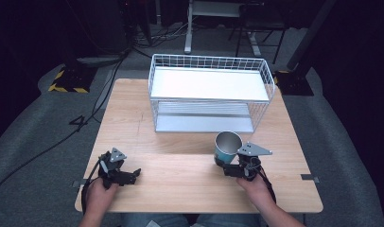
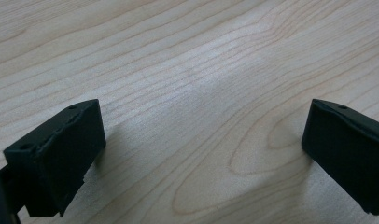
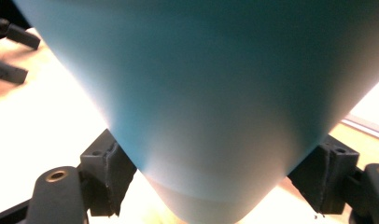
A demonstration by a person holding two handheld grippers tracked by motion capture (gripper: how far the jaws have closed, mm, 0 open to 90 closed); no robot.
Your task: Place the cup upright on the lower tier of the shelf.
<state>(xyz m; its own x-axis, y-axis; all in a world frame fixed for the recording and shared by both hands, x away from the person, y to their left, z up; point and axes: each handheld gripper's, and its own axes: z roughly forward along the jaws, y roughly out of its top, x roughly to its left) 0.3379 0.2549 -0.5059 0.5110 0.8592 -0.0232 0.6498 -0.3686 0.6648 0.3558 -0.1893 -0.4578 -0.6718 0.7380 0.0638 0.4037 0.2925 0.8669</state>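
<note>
A teal cup [image 1: 226, 147] with a shiny metal inside stands at the front right of the wooden table [image 1: 180, 189], its mouth facing up. My right gripper [image 1: 229, 169] is shut on its lower part. In the right gripper view the teal cup wall [image 3: 201, 93] sits between the two black jaws, and both fingers [image 3: 108, 161] press against its sides. My left gripper [image 1: 133, 175] rests low at the front left of the table. In the left gripper view the left gripper [image 2: 204, 126] is open, with bare wood between its jaws.
A white wire rack [image 1: 209, 90] with two shelves stands at the back middle of the table, its open front facing me. Bare wood lies between the two grippers. Beyond the table, cables and stand feet lie on the grey floor.
</note>
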